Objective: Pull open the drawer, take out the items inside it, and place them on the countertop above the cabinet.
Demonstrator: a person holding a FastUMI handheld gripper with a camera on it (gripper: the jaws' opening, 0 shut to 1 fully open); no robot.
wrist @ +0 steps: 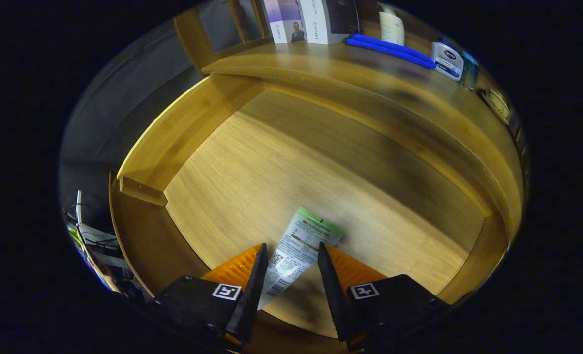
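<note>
Drawer [291,162] is pulled open, wooden floor and walls, camera looking down into it. One item inside: a single flat tube [296,248] with a green crimped end and printed label, lying on the drawer floor near the front edge, about mid-width, tilted with the green end pointing toward the back right. Gripper [291,253] sits over it with fingers apart, one on each side of the tube's lower half; left finger [252,280] looks to be at or touching the tube's edge, right finger [330,280] has a visible gap, so not clamped on it. Rest of the drawer floor is bare wood. Countertop [321,64] above the cabinet, left to right: two boxes [311,19] standing upright at the back edge (packaging, print too small to make out), one pair of blue handles [389,49] lying flat and side by side, one pale card or tag [392,27] standing behind them, one small white jar [447,60] with a dark blue label toward the right end, one bluish item [470,69] just beside the jar (too blurred to identify). Left of the cabinet there's grey floor and some cables [92,241] near the drawer's front left corner.
</note>
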